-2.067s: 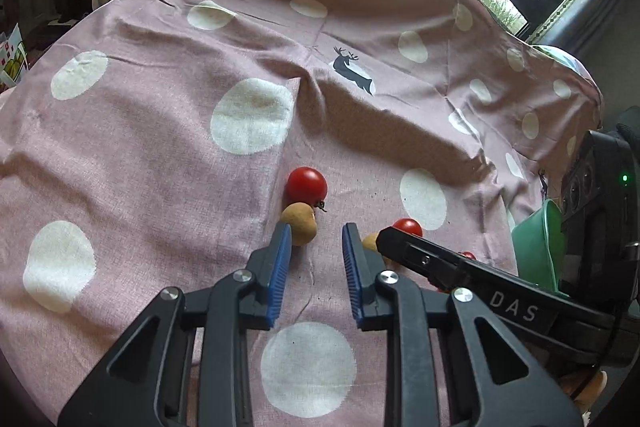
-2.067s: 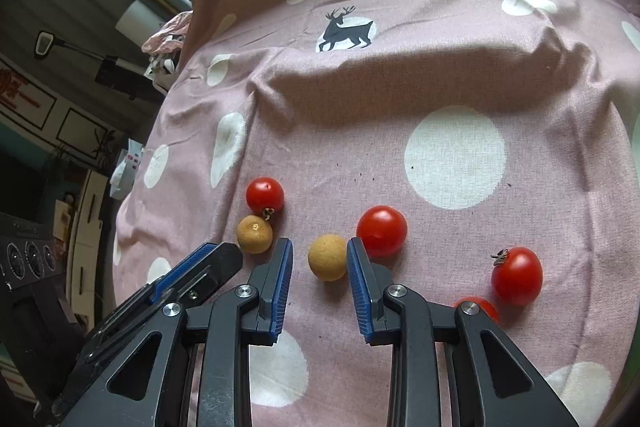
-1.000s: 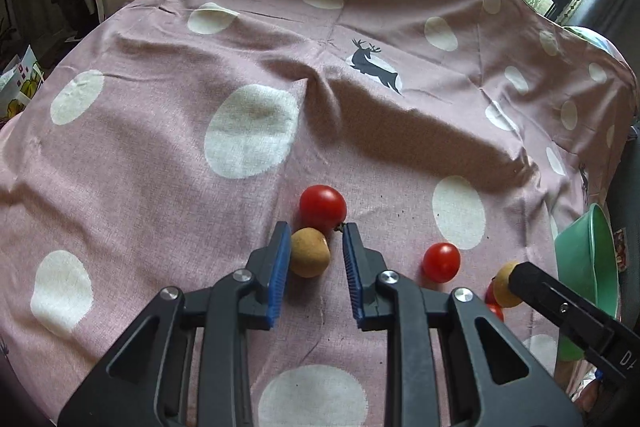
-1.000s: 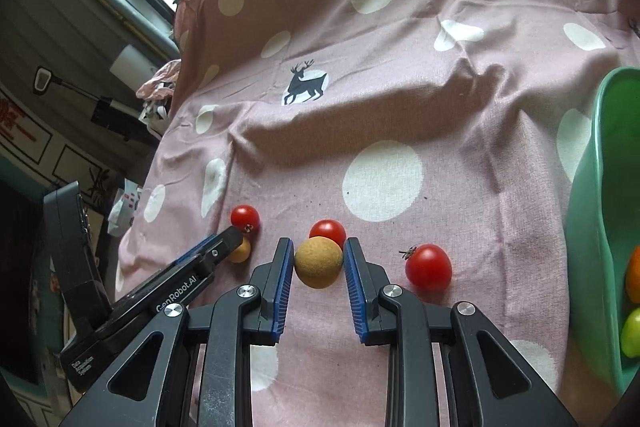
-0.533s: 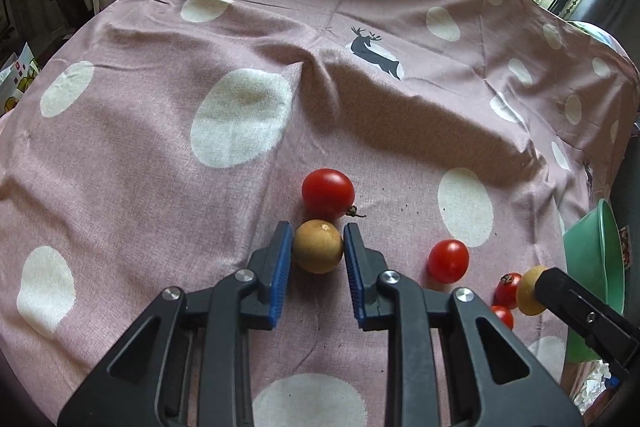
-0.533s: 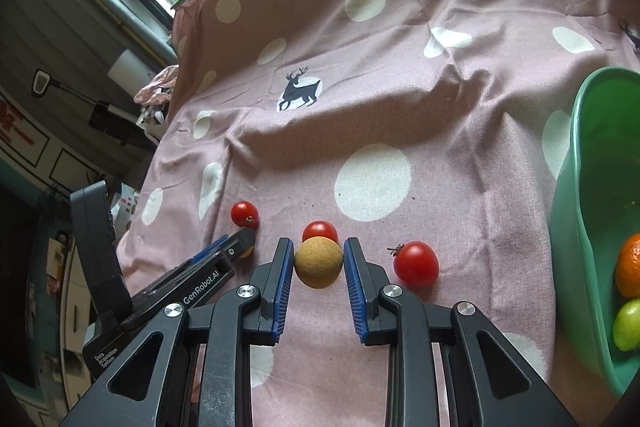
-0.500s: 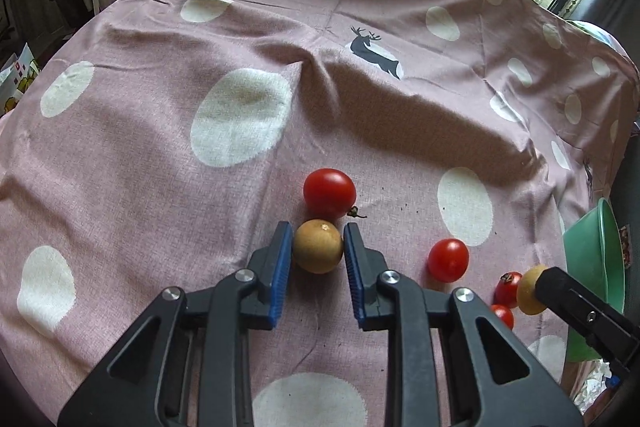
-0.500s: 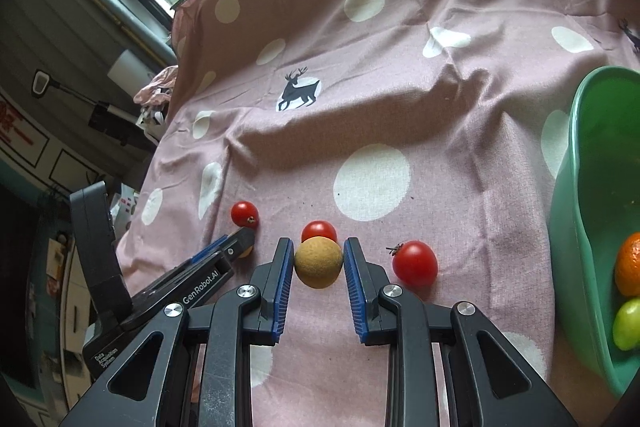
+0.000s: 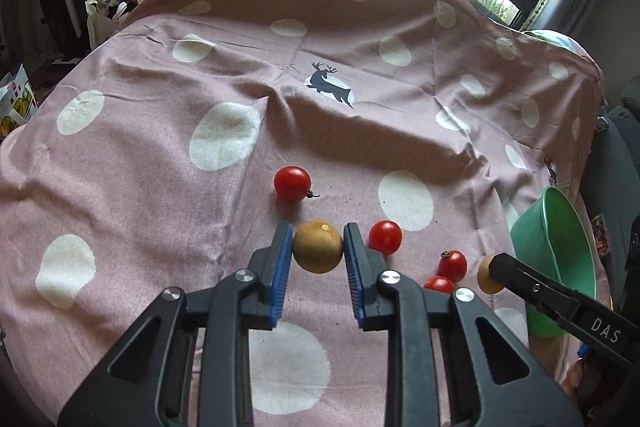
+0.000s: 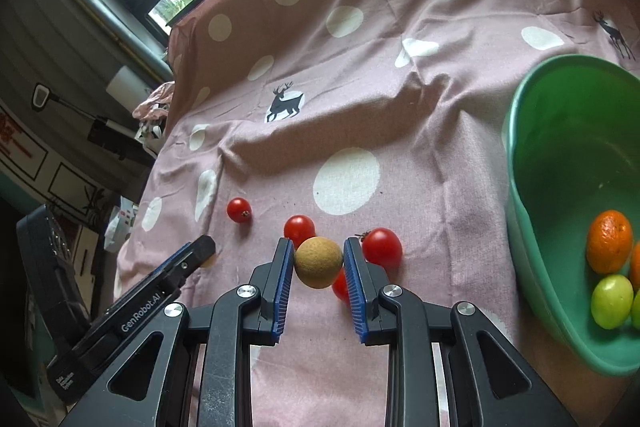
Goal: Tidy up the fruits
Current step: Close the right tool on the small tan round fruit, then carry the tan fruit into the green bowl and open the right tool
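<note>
My left gripper (image 9: 318, 247) is shut on a round tan fruit (image 9: 318, 246) and holds it above the pink dotted cloth (image 9: 160, 155). My right gripper (image 10: 319, 262) is shut on a second tan fruit (image 10: 319, 262), also lifted; it shows at the right of the left wrist view (image 9: 486, 275). Red cherry tomatoes lie on the cloth: one far left (image 9: 292, 183) (image 10: 239, 209), one nearer (image 9: 385, 237) (image 10: 299, 225), one with a stem (image 9: 452, 265) (image 10: 382, 248), and one mostly hidden (image 9: 439, 283) (image 10: 340, 285). A green bowl (image 10: 520, 195) (image 9: 560, 227) stands to the right.
The bowl holds an orange mandarin (image 10: 609, 241) and a green fruit (image 10: 612, 301). The cloth has a raised fold (image 9: 360, 131) behind the tomatoes. The left gripper's body (image 10: 152, 303) reaches in at the left of the right wrist view. A window is behind the table.
Both grippers have lifted with their tan fruits. The left one has moved right, away from the far-left tomato. The right one has moved toward the green bowl.
</note>
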